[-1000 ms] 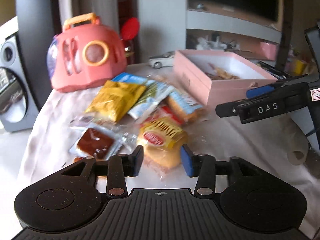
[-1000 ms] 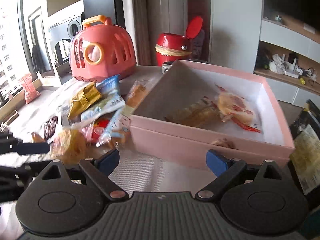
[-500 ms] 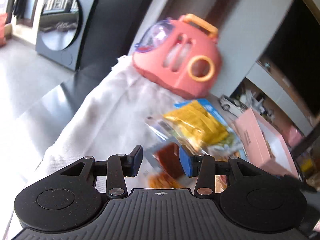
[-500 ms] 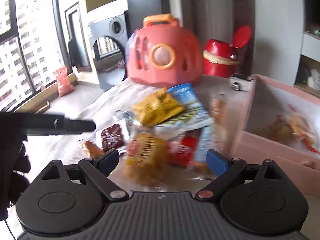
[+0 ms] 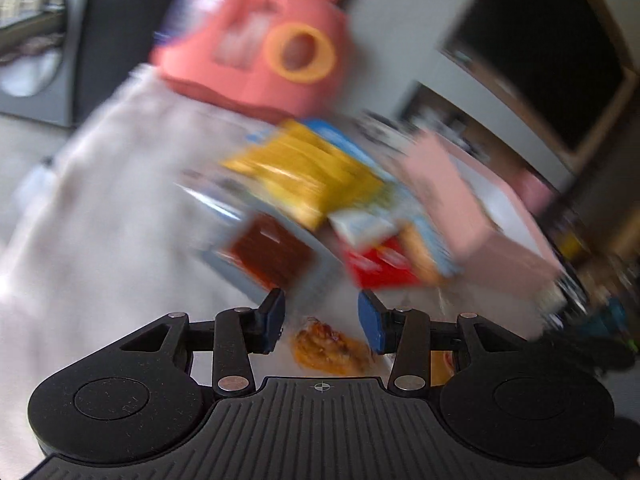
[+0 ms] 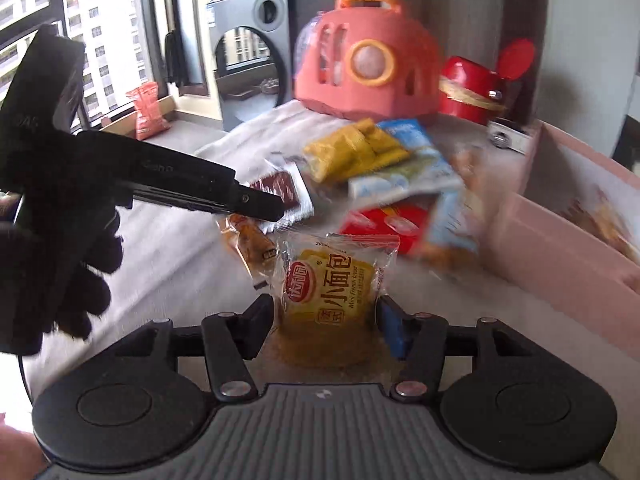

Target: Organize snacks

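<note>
Yellow-printed clear plastic packet of mini French bread [image 6: 330, 292] stands between the blue pads of the right gripper [image 6: 326, 330], print facing the camera, label upright, long axis running away from the gripper along its fingers; the jaws have just been closing and now pinch the packet at its lower sides. Pink rectangular cardboard box [image 6: 572, 248], open-topped, sits just right of the heap on the pale cloth-covered table [image 6: 168, 240], with 2 or more wrapped snacks already inside. Left gripper [image 5: 322, 322], held by a black-gloved hand [image 6: 52, 264], has jaws partly spread, pinching nothing; an orange-brown wrapped pastry [image 5: 330, 346] lies on the cloth between and below its pads, and whether they touch it cannot be told through the blur. Remaining heap: brown square wrapped cake [image 5: 272, 254], yellow crinkled snack bag [image 5: 308, 178], red packet [image 5: 380, 266], blue-and-white sachets. Risks, as judged: the grip sits low on soft bread in slippery film, so the packet may fold over or slide out in transit to the box; squeezing harder would crush it; both grippers work close together and may collide.
</note>
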Available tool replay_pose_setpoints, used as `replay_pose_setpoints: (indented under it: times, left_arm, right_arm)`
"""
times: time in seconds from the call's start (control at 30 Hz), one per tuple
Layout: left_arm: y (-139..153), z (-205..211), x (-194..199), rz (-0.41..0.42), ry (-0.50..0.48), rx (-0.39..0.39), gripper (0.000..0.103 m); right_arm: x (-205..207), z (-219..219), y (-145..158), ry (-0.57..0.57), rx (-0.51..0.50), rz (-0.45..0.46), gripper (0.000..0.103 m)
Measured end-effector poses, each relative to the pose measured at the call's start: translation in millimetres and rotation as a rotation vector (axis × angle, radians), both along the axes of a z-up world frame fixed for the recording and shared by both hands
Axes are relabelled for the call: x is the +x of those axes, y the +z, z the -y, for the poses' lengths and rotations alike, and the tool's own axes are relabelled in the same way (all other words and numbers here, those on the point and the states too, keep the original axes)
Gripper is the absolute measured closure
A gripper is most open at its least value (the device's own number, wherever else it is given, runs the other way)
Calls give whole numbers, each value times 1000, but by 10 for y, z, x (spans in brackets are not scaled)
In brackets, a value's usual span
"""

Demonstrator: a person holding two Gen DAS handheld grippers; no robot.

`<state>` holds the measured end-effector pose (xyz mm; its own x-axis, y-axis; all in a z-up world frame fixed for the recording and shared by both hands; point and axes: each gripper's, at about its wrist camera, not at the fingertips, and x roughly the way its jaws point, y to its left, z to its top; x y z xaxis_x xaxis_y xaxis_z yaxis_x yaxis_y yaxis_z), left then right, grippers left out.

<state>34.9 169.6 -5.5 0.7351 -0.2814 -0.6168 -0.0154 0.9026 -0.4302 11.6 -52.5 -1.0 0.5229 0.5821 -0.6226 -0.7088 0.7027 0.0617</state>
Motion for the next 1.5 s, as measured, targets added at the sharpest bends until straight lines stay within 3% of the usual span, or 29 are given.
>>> replay_pose_setpoints:
  times: [0.1,0.17,0.2,0.3,0.43,0.57,0.77,0.93,1.1,1.23,1.37,1.5]
  left_arm:
    - [-8,195,-3,-10,-122,-62,58]
    - [35,268,-43,5,-150,-71,58]
    - [74,273,-70,20,-144,-69,58]
    - [222,131,-129,72,-35,-65,58]
    - [274,-223,-54,78,203,-18,58]
    - [137,-439,177,38,289,-13,58]
    - [38,-162,203,2,140,38,58]
    - [6,40,2,-47,-29,-12,58]
    - [57,279,-168,-72,-179,27,58]
    - [126,442,-268,-52,-274,124,58]
    - [187,458,-255,-7,-259,156,58]
    - [195,371,-69,26,-154,201,58]
  right_arm:
    - [-72,292,-21,-81,-21,42,46]
    - [-50,484,-46,-148,-30,50,45]
    - [-29,580,-59,-193,-30,51,40]
    - [52,852,-104,-334,-21,53,21]
    - [121,1143,-213,-404,70,-22,19]
    - [120,1233,-313,-422,130,-57,15]
    - [131,1223,-306,-431,136,-55,14]
    - [147,1196,-305,-432,126,-53,14]
    - [155,1173,-307,-436,114,-50,11]
    - [160,1161,-313,-442,106,-48,10]
    - [163,1164,-317,-445,105,-49,9]
    - [164,1156,-321,-444,98,-48,8]
